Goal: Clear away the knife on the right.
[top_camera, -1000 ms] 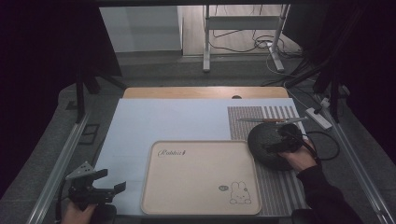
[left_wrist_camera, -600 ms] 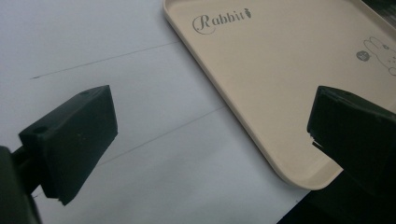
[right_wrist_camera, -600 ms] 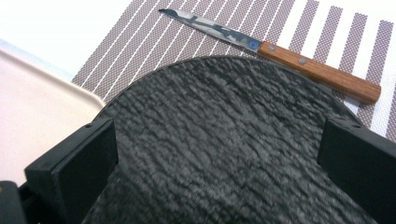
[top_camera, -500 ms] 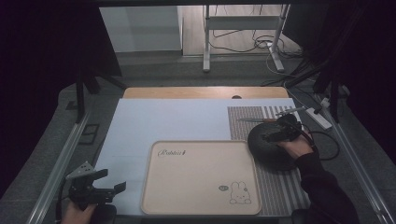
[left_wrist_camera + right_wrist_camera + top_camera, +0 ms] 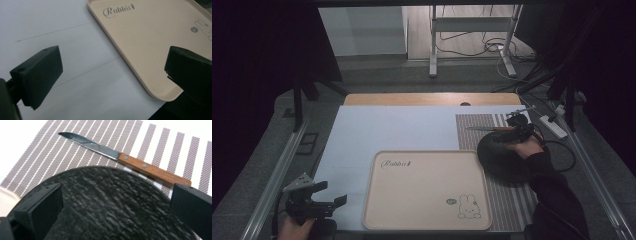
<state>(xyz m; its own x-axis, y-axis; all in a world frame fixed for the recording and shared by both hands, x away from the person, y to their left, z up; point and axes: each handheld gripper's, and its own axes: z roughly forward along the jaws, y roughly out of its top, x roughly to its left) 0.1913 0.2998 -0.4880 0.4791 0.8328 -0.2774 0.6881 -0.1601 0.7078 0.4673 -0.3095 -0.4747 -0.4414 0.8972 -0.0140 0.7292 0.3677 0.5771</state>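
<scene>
We judge work early: right tool (image 5: 514,131) reaching for knife (image 5: 125,160), nothing gripped yet. Knife lies on striped mat (image 5: 472,130), far right of tabletop (image 5: 382,130), just beyond far rim of dark plate (image 5: 110,205); possibly touching rim, hard to tell. Right tool over plate, jaws wide apart, pointing at wooden handle. Left: close in, grasp, lift. Tray (image 5: 427,190) bare. Left tool (image 5: 314,200) at near left corner beside tray, jaws spread, idle.
</scene>
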